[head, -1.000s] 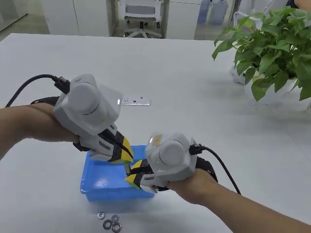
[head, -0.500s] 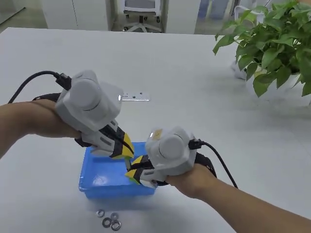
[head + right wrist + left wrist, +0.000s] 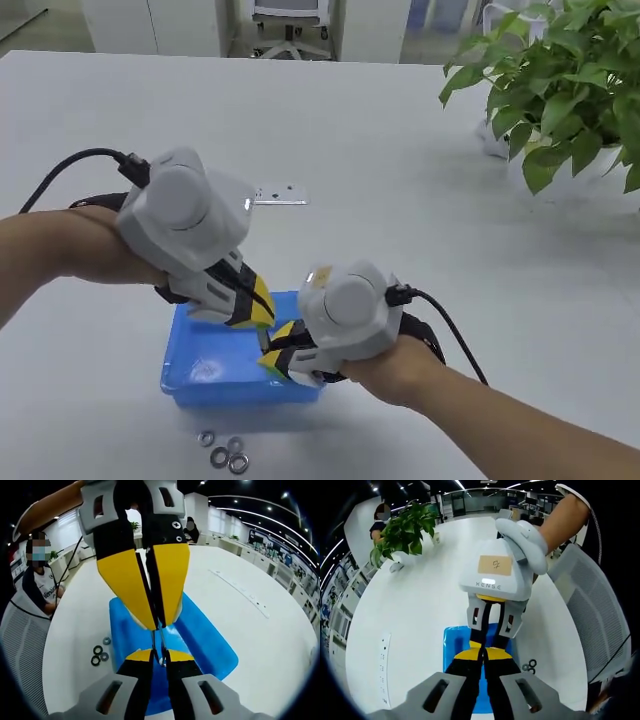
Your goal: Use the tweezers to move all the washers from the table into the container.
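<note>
A blue container sits near the table's front edge. Several washers lie in a small cluster on the table just in front of it, also seen as washers and washers. My left gripper and right gripper meet tip to tip above the container. Both are shut on thin metal tweezers held between them. In the left gripper view, my left gripper faces the right gripper's jaws over the container. My right gripper hangs over the container.
A potted plant stands at the back right. A flat white strip lies mid-table behind the grippers. Black cables trail from both grippers. An office chair stands beyond the far edge. A person sits beside the table.
The head view has shifted slightly. Both grippers stay tip to tip over the container, and the washers have not moved.
</note>
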`<state>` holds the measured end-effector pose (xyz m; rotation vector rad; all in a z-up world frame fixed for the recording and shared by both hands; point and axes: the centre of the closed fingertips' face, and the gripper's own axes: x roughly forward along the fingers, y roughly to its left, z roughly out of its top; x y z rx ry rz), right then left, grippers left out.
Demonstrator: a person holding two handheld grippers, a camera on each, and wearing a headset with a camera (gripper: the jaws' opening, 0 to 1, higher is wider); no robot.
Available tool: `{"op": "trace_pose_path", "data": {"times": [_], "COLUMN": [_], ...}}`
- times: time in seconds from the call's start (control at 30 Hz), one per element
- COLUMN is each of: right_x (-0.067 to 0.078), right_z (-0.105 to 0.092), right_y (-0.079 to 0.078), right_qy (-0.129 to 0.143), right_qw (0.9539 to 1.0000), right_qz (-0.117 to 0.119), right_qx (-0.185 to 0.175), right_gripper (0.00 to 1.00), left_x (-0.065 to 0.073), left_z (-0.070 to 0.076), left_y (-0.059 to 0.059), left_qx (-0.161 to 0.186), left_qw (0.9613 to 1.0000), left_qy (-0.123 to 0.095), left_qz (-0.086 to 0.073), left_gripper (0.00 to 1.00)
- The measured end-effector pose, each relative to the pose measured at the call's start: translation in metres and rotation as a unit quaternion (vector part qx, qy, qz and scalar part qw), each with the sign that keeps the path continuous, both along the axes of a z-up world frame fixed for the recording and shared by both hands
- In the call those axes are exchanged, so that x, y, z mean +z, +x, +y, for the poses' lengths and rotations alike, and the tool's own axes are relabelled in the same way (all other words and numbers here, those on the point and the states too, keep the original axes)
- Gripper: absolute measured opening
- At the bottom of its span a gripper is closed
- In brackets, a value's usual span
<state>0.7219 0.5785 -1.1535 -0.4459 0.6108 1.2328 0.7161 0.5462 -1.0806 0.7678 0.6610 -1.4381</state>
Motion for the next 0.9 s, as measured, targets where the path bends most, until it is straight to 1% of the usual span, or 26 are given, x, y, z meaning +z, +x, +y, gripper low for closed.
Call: {"op": "trace_pose_path", "data": {"times": [0.17,0.33,0.7,0.9], "right_x": [0.002,0.008,0.023,0.033], "right_z": [0.0,-0.002,-0.002,-0.001], "right_y": [0.0,-0.001,-0.007,-0.014], "right_qy": [0.002,0.005,0.013,0.017], "right_qw": [1.0,1.0,0.9997,0.9994], "right_qz": [-0.002,-0.007,-0.02,-0.029], "right_qx": [0.002,0.003,0.006,0.006], "right_gripper": [0.11,0.11,0.11,0.11], "left_x": [0.002,0.007,0.023,0.033], "left_z": [0.0,0.0,0.0,0.0], "left_y": [0.0,-0.001,-0.008,-0.014], "left_qx": [0.0,0.001,0.0,0.0], "left_qw": [1.0,1.0,0.9999,0.9998], "left_qy": [0.0,-0.001,0.001,0.003], "left_qz": [-0.002,-0.003,-0.012,-0.017], "left_gripper": [0.05,0.05,0.05,0.05]}}
